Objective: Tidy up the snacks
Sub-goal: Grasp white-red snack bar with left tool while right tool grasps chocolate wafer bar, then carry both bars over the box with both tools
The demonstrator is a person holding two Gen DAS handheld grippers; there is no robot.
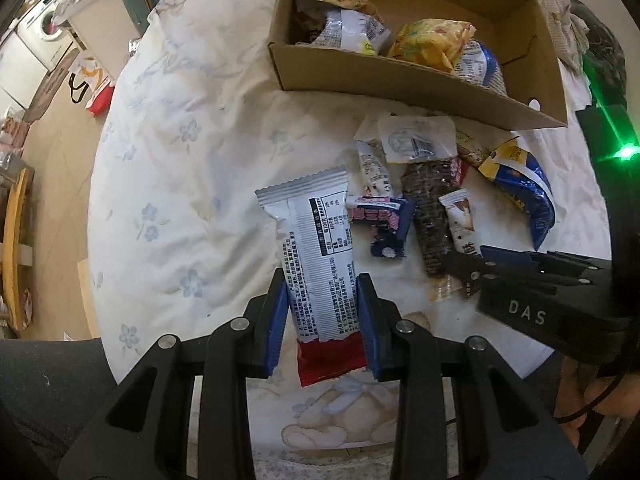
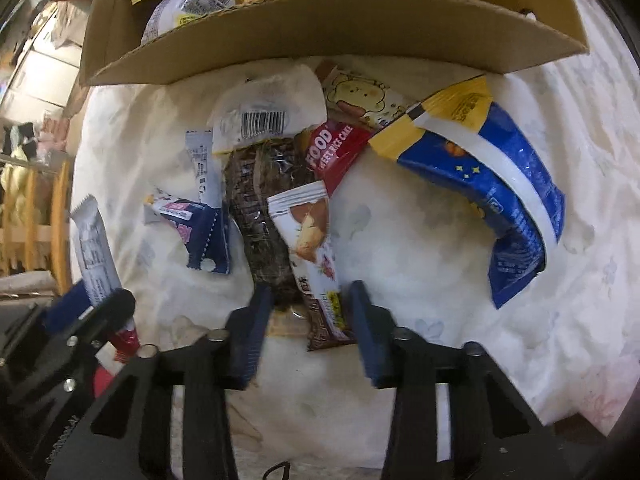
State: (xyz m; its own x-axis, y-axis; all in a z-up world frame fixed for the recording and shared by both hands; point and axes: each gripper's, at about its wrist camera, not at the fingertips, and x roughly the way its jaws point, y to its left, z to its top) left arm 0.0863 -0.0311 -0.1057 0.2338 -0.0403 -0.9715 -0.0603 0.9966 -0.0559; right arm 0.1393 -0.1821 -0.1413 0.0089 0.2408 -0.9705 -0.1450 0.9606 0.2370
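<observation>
Left wrist view: left gripper [image 1: 322, 320] jaws pinch the silver bar [image 1: 316, 264]; next, carry it toward the box [image 1: 400, 76] at one o'clock. Right gripper [image 2: 308, 328] jaws straddle the white packet [image 2: 312, 248], not yet closed.

Left wrist cam: we look down its left tool [image 1: 322, 316] toward the cardboard box [image 1: 400, 76], from high and fairly far back, so the box sits at the far top of the view and the snack pile [image 1: 432, 192] just in front of it. Right wrist cam: we look along the right tool [image 2: 308, 320] at the same box [image 2: 320, 28], lower and much nearer, box wall filling the top edge. Both views share the box, the pile and the floral cloth [image 1: 180, 160]. Each cam also catches the other tool at its side edge.
</observation>
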